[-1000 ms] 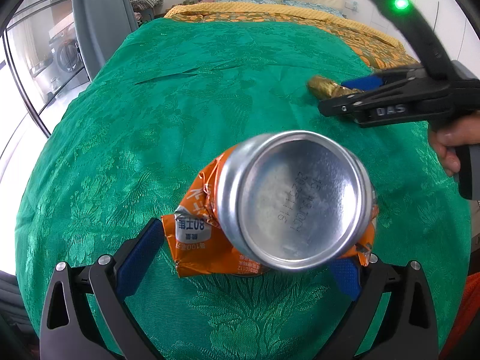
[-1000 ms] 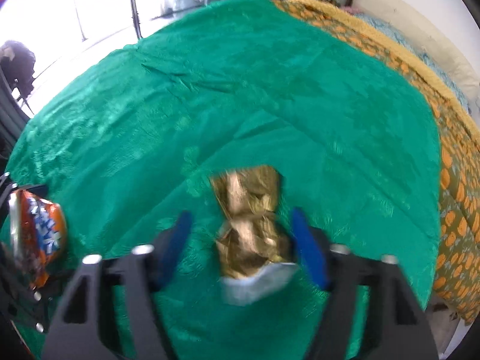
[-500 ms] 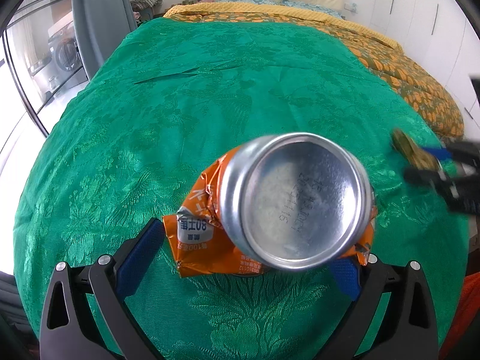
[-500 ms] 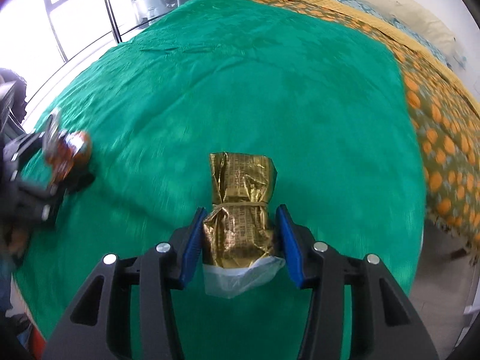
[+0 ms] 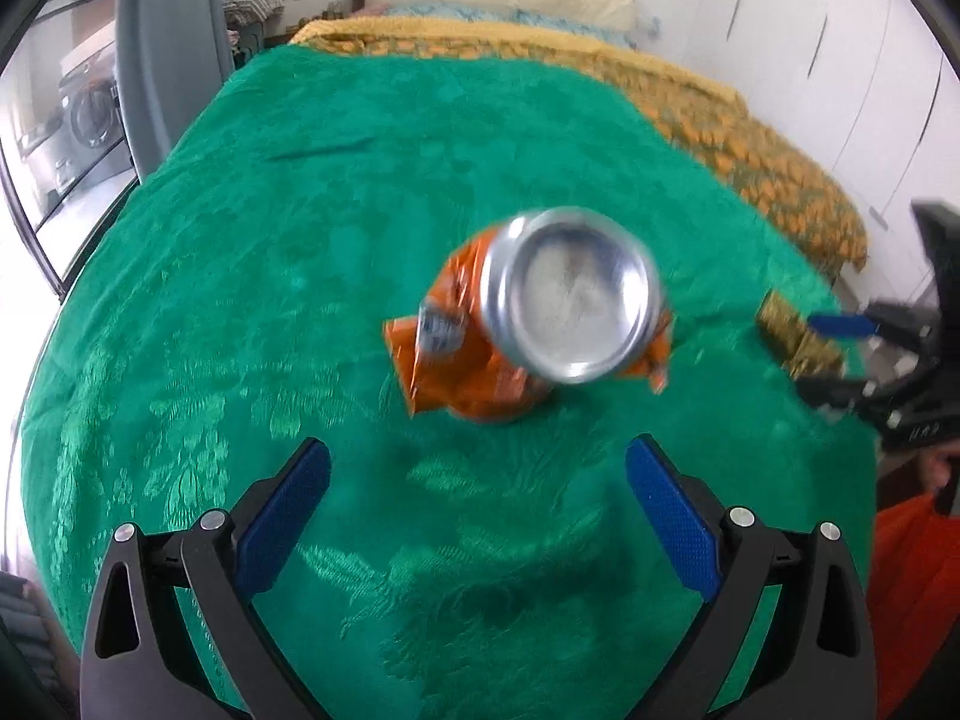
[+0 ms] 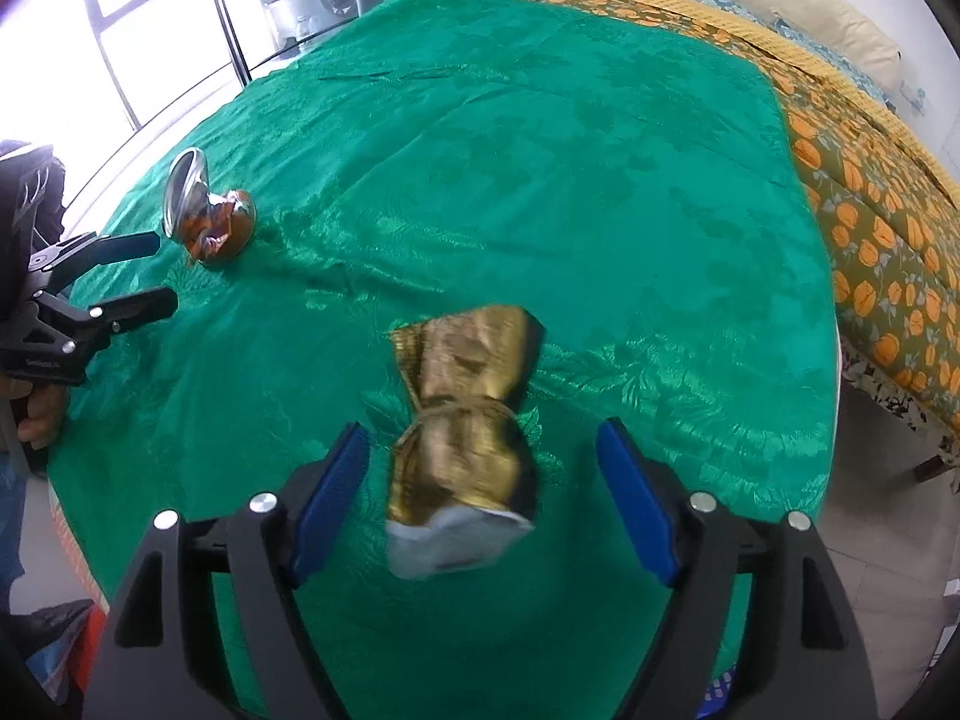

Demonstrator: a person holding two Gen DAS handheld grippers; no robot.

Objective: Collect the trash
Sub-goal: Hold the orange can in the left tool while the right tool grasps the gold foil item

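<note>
1. Green bedspread (image 5: 252, 276) covers the bed; orange patterned quilt (image 6: 870, 210) lies beyond.
2. Left gripper (image 5: 480, 504) is spread, empty; crushed orange can (image 5: 540, 330) lies just ahead.
3. Right gripper (image 6: 483, 480) is opening; gold wrapper (image 6: 468, 420) sits between untouched pads.

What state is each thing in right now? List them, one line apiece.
Orange can: crushed, lying free on the green cover.
Gold wrapper: crumpled, between the right tongs' blue pads, touched by neither.
Left tongs: open, empty.
Right tongs: opening.
</note>
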